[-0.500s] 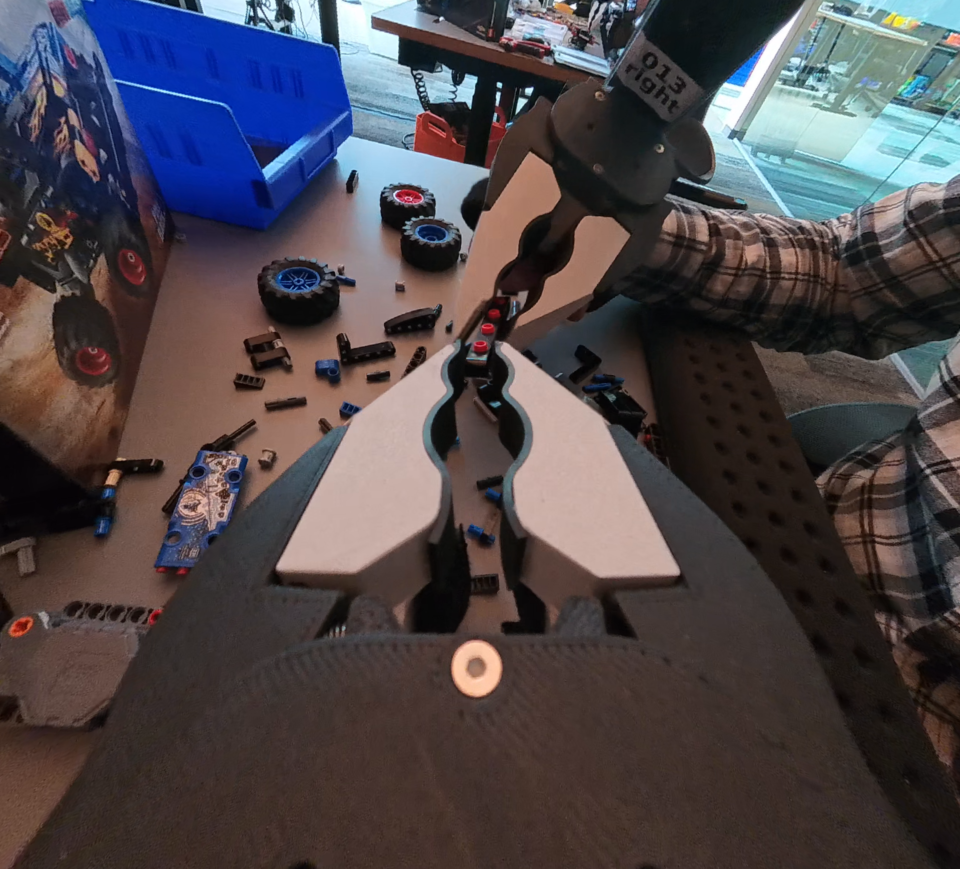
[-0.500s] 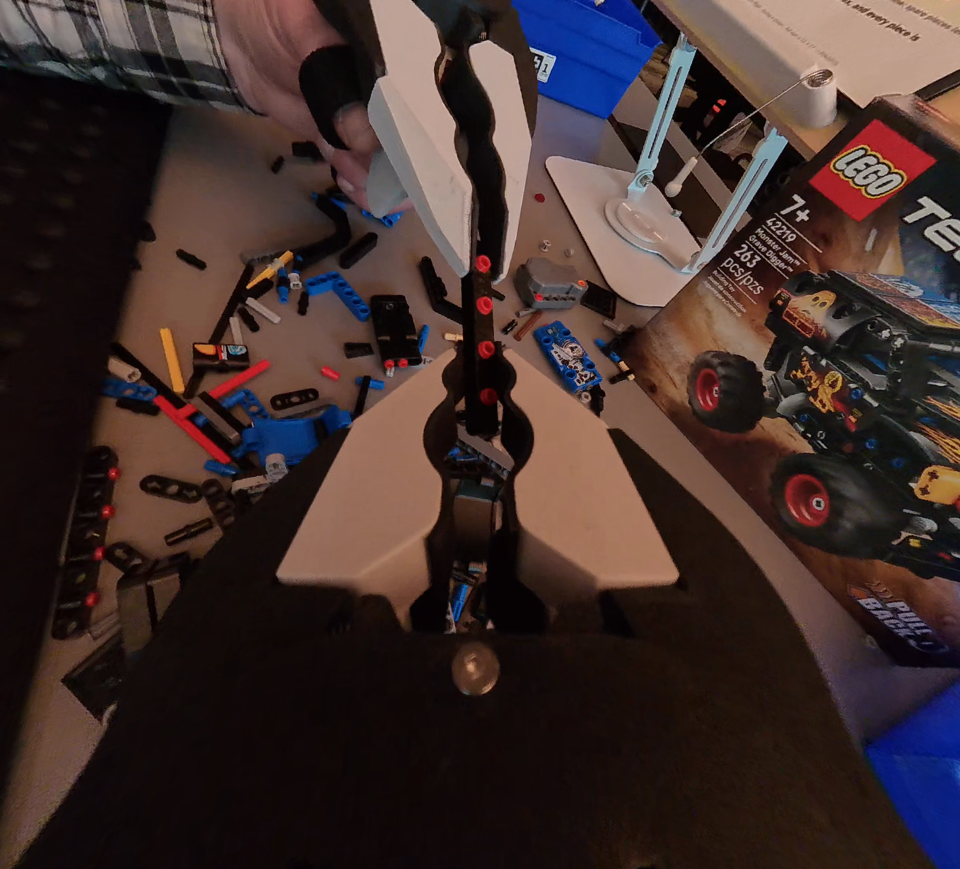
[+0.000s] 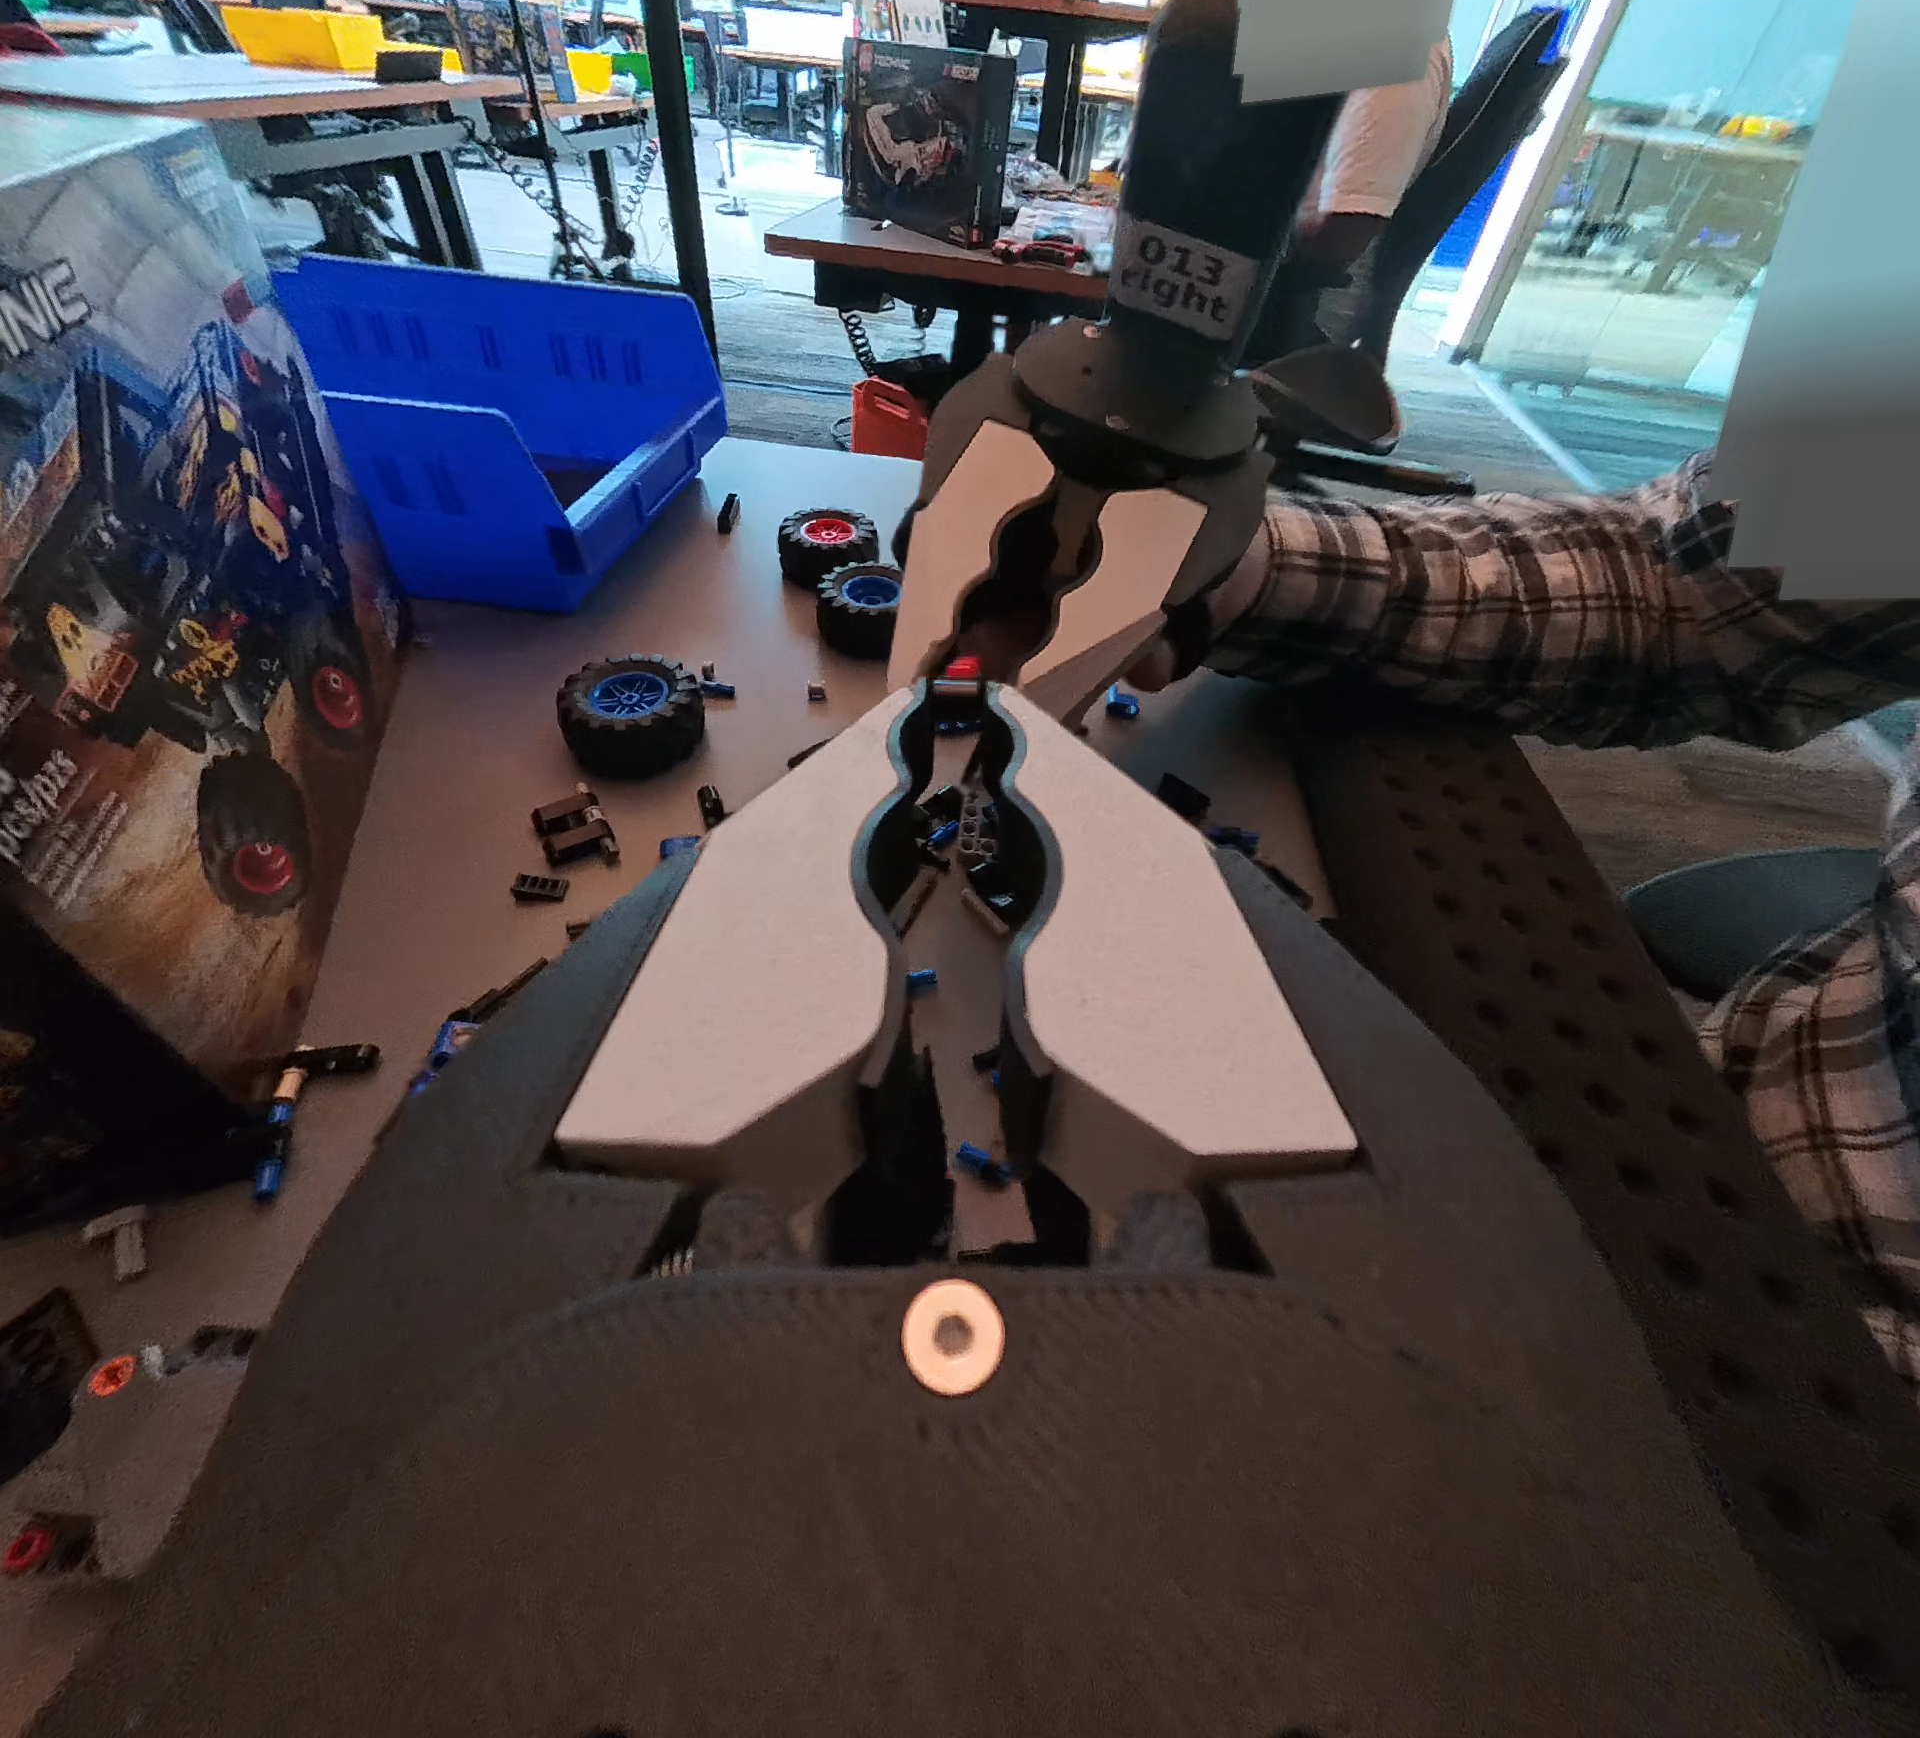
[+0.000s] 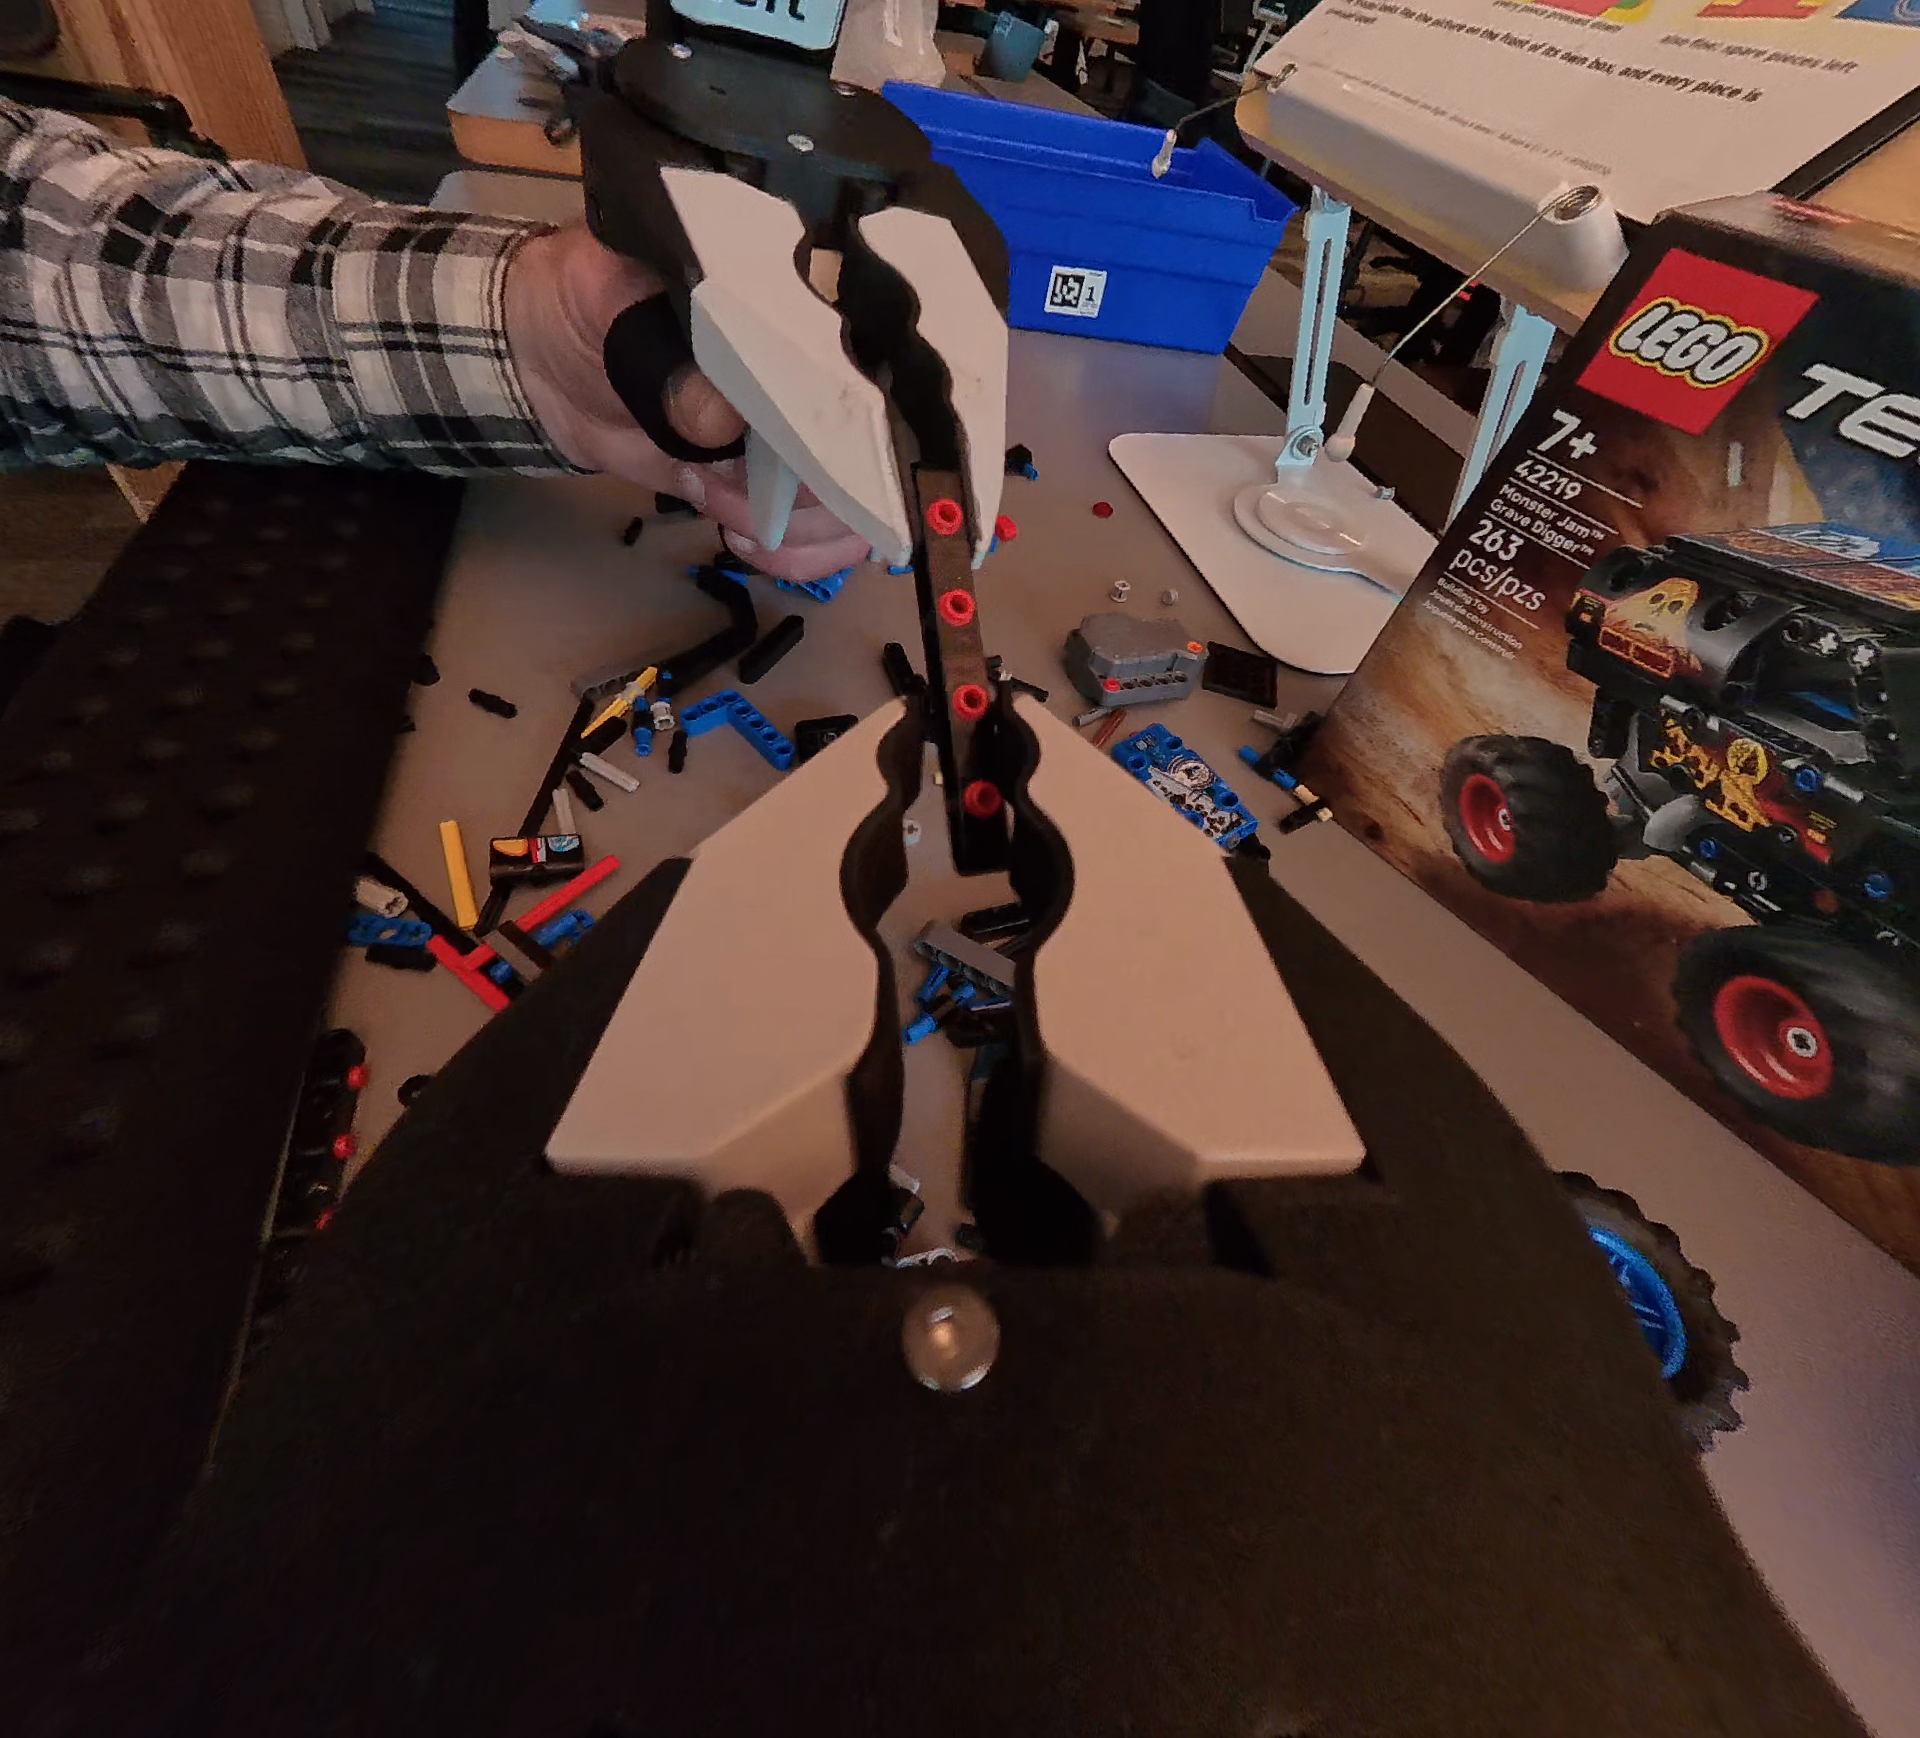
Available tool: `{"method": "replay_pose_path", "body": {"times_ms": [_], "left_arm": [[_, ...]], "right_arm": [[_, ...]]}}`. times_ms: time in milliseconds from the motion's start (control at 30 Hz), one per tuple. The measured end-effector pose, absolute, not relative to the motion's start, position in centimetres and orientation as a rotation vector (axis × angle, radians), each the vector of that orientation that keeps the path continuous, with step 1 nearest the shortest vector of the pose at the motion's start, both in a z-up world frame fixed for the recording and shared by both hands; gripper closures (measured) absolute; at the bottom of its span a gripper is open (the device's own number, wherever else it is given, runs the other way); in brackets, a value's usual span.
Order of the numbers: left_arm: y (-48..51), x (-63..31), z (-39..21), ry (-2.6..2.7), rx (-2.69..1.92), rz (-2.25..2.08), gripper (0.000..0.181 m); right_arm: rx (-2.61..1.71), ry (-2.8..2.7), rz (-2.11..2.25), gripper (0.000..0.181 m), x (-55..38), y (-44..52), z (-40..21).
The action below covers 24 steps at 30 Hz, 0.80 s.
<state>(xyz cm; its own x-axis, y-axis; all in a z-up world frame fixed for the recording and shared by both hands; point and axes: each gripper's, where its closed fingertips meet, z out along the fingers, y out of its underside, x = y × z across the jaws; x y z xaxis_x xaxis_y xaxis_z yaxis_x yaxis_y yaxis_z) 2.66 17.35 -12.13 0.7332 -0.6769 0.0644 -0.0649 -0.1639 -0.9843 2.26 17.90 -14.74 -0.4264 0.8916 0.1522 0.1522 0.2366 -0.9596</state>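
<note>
The left gripper [image 4: 940,545] and the right gripper [image 4: 961,732] each pinch one end of a long black plastic beam with red pins [image 4: 958,649], jaws pressed on it, steadying it above the grey tabletop [image 4: 1101,400] mid-area, over scattered loose parts.

open-plan workshop office: rows of desks [image 3: 312,93], parts bins [image 3: 499,431], glass partitions [image 3: 1704,130].

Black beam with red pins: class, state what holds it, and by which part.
The black beam with red pins is held by both grippers: the left gripper is shut on its far end, and the right gripper pinches the near end.
</note>
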Motion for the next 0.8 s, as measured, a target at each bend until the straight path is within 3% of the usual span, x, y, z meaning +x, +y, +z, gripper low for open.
{"method": "replay_pose_path", "body": {"times_ms": [67,267,800], "left_arm": [[17.4,2.6,-12.1,0.645,-1.669,-0.485,0.176],[17.9,1.9,-13.0,0.818,-1.672,-0.029,0.176],[18.5,2.9,-14.4,1.021,-1.642,0.406,0.176]], "right_arm": [[-0.987,-1.756,1.285,0.161,2.5,18.2,-14.4],[-0.925,-1.696,1.307,0.173,3.5,18.6,-12.4],[-0.954,-1.749,1.211,0.178,2.7,17.7,-13.7]]}}
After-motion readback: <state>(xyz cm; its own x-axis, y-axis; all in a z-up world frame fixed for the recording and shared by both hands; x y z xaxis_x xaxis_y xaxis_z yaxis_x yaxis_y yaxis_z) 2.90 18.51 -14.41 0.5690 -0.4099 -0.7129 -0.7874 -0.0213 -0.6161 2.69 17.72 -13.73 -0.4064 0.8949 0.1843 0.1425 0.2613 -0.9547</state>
